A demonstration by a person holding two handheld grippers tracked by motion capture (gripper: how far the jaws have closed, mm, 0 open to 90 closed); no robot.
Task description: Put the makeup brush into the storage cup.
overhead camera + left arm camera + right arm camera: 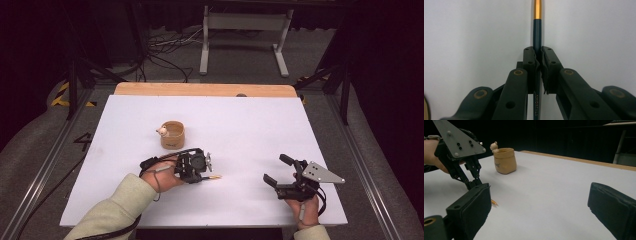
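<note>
- Table (250, 125): white sheet over a wooden top whose bare edge shows along the far side at 12 o'clock in the high view.
- Right gripper (280, 169): held at about 4 o'clock on the sheet in the high view, a grey three-cornered plate on top; its jaws stand wide apart with nothing between them, and in the right gripper view (539, 205) bare sheet shows in the gap.
- Left gripper (206, 167): held at about 7 o'clock of the table's centre in the high view, jaws pointing toward 3 o'clock; in the left gripper view (538, 72) the jaws are closed tight on a pencil, pads pressed to its shaft on both sides. It also appears at 10 o'clock in the right gripper view (477, 181), tips down at the sheet.
- Cup (172, 135): tan, upright, with a small bear figure on its rim; it stands at 11 o'clock of the left gripper, near but apart.
- Pencil (537, 32): dark shaft with a gold band, running toward 12 o'clock out of the closed jaws in the left gripper view; in the high view its pale end (215, 176) projects toward 3 o'clock, low over the sheet.
</note>
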